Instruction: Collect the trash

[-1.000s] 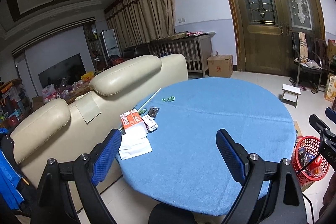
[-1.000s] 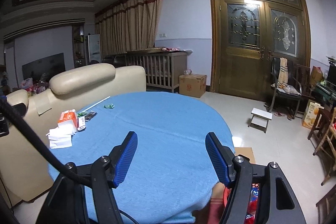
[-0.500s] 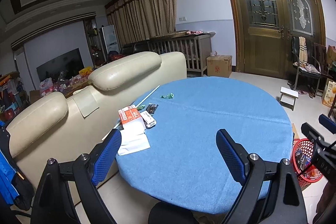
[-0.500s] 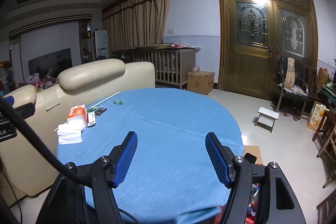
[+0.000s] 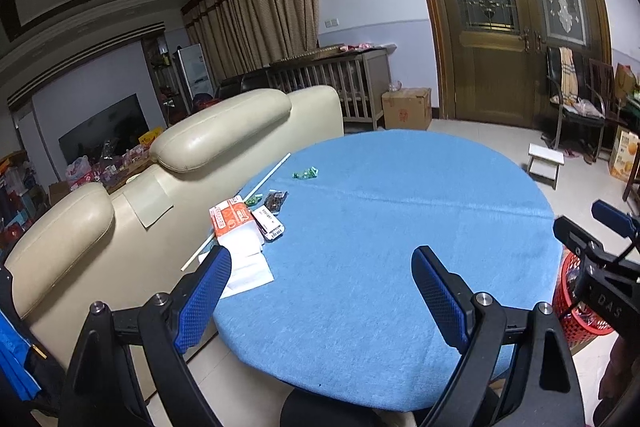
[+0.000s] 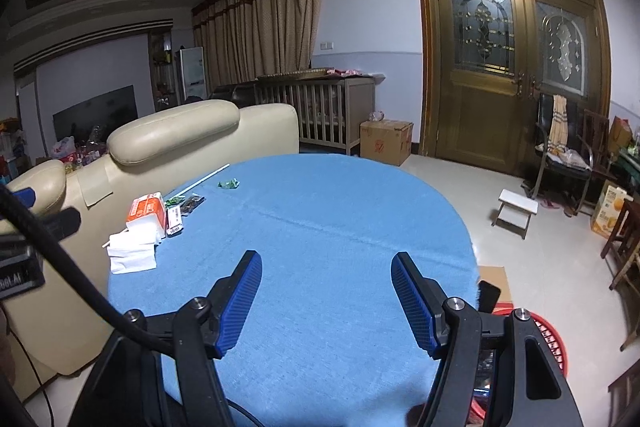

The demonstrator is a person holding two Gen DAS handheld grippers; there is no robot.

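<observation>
A round table with a blue cloth (image 5: 380,235) (image 6: 320,227) carries litter along its left side: a green wrapper (image 5: 305,173) (image 6: 229,183), a dark packet (image 5: 277,200) (image 6: 191,205), a white labelled packet (image 5: 269,223), an orange tissue pack (image 5: 231,219) (image 6: 147,211), white tissues (image 5: 248,267) (image 6: 132,253) and a long white stick (image 5: 240,207). My left gripper (image 5: 320,291) hangs open over the near table edge, empty. My right gripper (image 6: 326,301) is open and empty too, above the near cloth. A red mesh bin (image 5: 576,303) (image 6: 548,339) stands on the floor at the right.
A cream leather sofa (image 5: 160,195) presses against the table's left side. Beyond are a wooden crib (image 5: 340,87), a cardboard box (image 5: 406,107), a wooden double door (image 5: 516,27), a small white stool (image 5: 546,165) and chairs at the right. The other gripper's body (image 5: 600,267) shows at the right edge.
Both views have shifted a little: the table and litter sit slightly differently in frame, the red bin has dropped lower right. Both sets of jaws keep the same gap.
</observation>
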